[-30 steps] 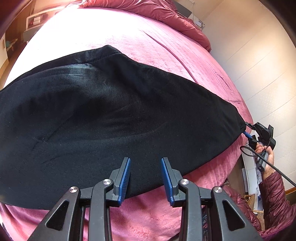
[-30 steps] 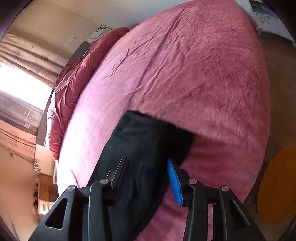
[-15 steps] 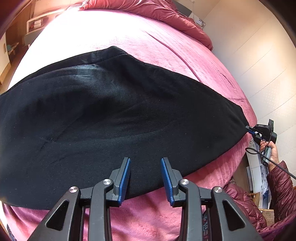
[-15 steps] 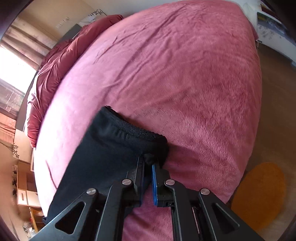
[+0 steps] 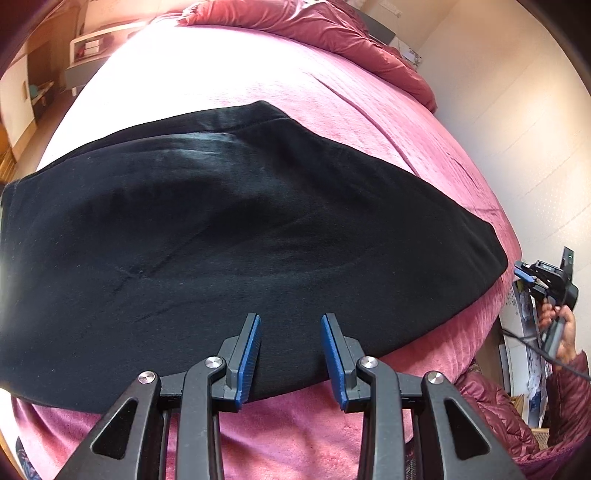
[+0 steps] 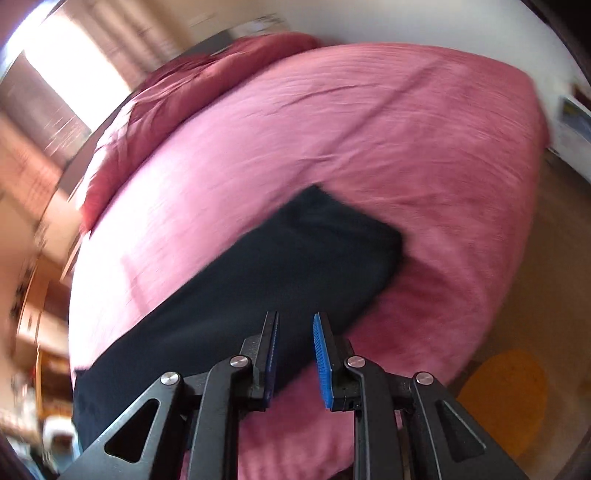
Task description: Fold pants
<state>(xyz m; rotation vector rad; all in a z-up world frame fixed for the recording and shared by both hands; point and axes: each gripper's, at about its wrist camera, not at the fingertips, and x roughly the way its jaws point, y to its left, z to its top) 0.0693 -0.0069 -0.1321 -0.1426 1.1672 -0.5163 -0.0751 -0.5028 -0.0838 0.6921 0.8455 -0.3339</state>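
Observation:
Black pants (image 5: 240, 236) lie flat across a pink bed (image 5: 280, 85), folded lengthwise, waist end at the left and leg ends at the right. My left gripper (image 5: 291, 321) is open and empty, just above the near edge of the pants. My right gripper (image 6: 294, 319) is open and empty, hovering over the leg end of the pants (image 6: 295, 254). In the left wrist view the right gripper (image 5: 524, 275) is just off the leg-end corner, not touching it.
A bunched dark red duvet (image 5: 325, 33) lies at the head of the bed. A white wall (image 5: 517, 110) runs along the far side. An orange round mat (image 6: 506, 398) lies on the floor beside the bed. Wooden furniture (image 6: 40, 302) stands at the left.
My right gripper was shut on the leg-end corner half a second ago; it has let go, opened and pulled back. The pants now lie flat. The left gripper stayed open in place.

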